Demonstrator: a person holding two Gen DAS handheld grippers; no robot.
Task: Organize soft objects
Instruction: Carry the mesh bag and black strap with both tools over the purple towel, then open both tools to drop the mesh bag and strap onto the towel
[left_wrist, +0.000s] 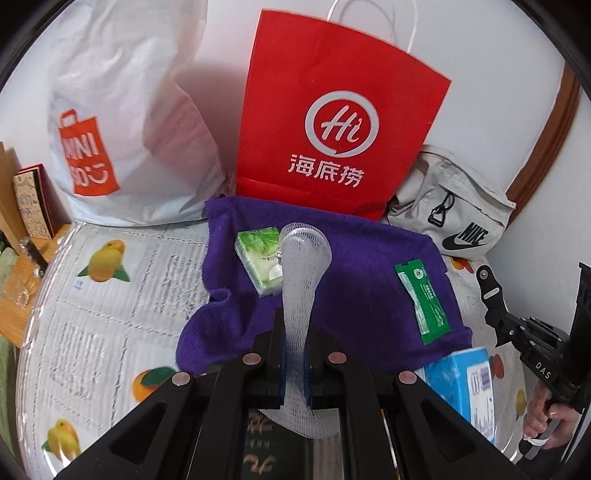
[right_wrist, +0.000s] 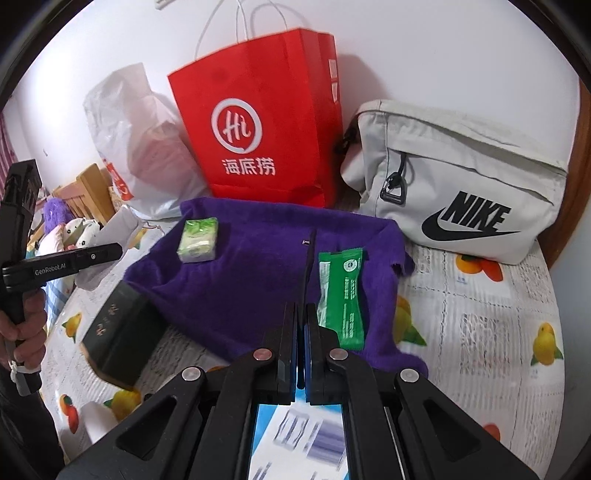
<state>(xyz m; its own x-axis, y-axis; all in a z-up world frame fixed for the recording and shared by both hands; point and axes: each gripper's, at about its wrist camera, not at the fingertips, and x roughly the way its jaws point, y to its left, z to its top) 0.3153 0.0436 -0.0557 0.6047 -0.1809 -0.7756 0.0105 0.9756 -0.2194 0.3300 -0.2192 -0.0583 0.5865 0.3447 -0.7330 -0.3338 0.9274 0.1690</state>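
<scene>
Nearest me, my left tool is clamped on one white foam net sleeve, which stands up between the fingers. My right tool is pinched together on one thin black strip. Under them I count one dark box and one blue box on the fruit-print bed cover. Beyond lies one purple towel carrying one tissue pack and one green sachet, well apart. At the wall stand three bags: white plastic bag, red paper bag, grey pouch.
</scene>
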